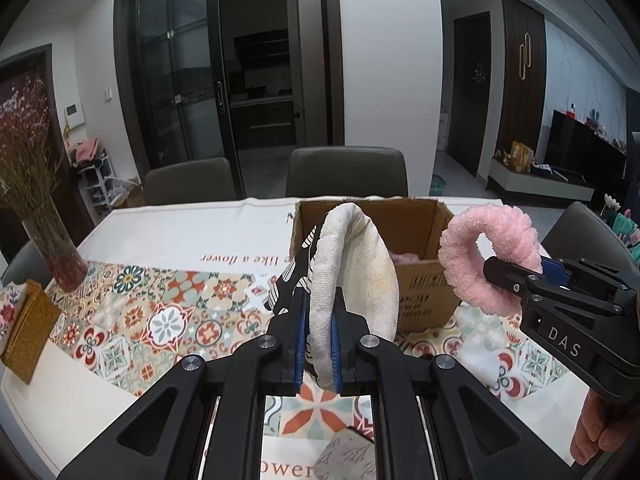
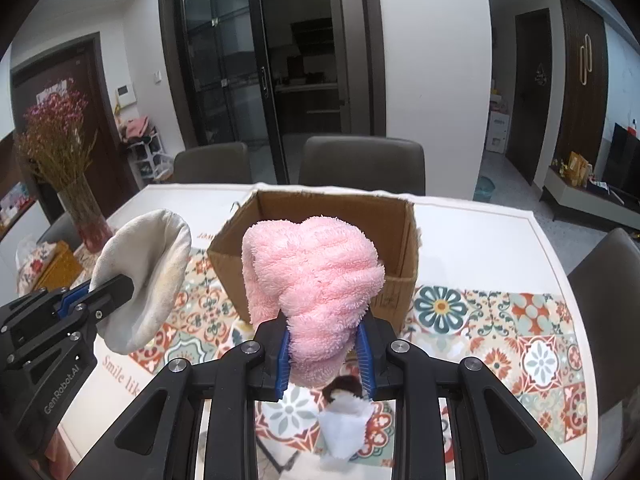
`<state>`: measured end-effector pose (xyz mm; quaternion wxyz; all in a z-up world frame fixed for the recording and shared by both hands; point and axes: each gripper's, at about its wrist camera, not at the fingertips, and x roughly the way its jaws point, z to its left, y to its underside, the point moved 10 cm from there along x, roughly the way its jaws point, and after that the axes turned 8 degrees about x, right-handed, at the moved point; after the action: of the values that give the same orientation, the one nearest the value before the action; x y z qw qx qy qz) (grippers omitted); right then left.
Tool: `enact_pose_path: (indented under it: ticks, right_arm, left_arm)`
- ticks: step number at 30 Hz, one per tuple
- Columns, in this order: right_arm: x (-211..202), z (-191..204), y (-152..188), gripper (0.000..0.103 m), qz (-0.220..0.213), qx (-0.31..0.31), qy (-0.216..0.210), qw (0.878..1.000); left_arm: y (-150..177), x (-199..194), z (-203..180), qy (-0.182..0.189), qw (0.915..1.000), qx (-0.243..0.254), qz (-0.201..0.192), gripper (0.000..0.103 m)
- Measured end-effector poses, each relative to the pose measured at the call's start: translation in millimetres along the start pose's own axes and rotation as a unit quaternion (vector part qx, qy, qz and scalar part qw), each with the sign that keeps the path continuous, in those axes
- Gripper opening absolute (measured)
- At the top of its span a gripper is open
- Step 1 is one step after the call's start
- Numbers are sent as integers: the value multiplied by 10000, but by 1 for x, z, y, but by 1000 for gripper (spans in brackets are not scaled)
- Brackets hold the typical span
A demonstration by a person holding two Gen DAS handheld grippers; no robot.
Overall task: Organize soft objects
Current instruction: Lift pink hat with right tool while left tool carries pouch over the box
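A cardboard box [image 1: 424, 280] stands open near the far edge of the desk [image 1: 180, 232], directly ahead of both my tools, with something pink lying inside it. By the desk's left edge a glass vase of dried flowers [image 1: 52, 248] stands beside a yellow box [image 1: 28, 328]. Dark chairs [image 1: 348, 172] line the far side. At the near edge lies a small white doll with dark hair [image 2: 344, 416], and a grey printed cloth [image 1: 348, 456] just below my left tool.

My left hand-held gripper [image 1: 319, 344] is clamped tight on an oven mitt [image 1: 352, 272], cream and stained on one face, black-and-white patterned on the other, standing upright above the desk in front of the box. My right hand-held gripper [image 2: 324, 356] is closed on a fluffy pink towel [image 2: 312, 280], bunched and looped, held up before the box's near wall.
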<state>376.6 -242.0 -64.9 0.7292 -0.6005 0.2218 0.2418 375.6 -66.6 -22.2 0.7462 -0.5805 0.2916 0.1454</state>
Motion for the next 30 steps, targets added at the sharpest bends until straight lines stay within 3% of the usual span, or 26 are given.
enact_pose_path:
  ticks: [14, 30]
  right_arm:
    - [-3, -8, -44, 28, -376, 5, 54, 9993]
    - [35, -20, -85, 28, -431, 6, 91, 9990]
  left_arm:
    - [-46, 8, -5, 85, 9995, 54, -301, 12]
    - [-88, 48, -6, 65, 9987, 249, -436, 12]
